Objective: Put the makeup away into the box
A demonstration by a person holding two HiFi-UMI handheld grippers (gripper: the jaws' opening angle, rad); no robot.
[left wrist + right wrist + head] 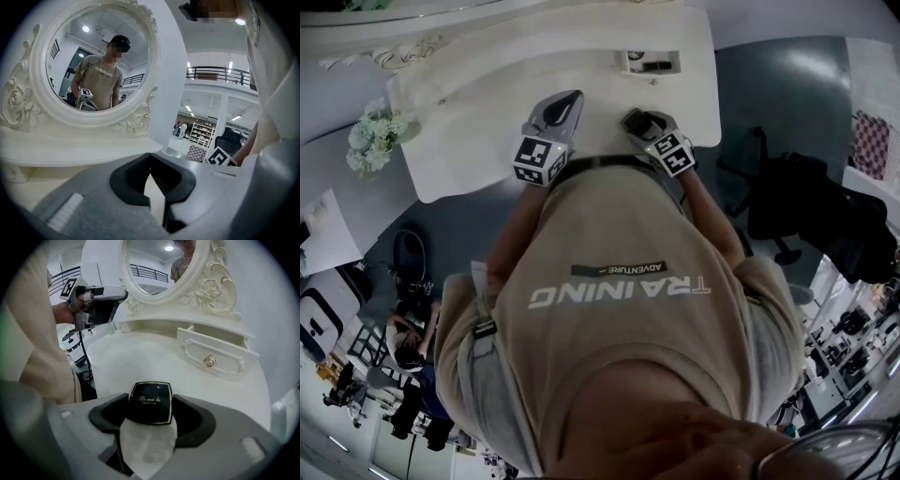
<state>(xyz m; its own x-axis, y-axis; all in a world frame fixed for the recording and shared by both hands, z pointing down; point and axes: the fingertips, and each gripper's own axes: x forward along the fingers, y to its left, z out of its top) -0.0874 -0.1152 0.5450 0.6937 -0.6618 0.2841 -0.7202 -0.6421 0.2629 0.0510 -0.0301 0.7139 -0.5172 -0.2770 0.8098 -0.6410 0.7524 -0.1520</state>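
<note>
Fingers (pixel 126 180) of left gripper (pixel 151 161) closed over white tabletop (pixel 140 359); right gripper (pixel 151 409) grips black compact (pixel 150 399).

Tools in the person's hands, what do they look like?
The left tool and right tool are grey and rounded, with black pads inside. Each carries a white cube printed with black square markers. The person wears a beige short-sleeved T-shirt.
</note>
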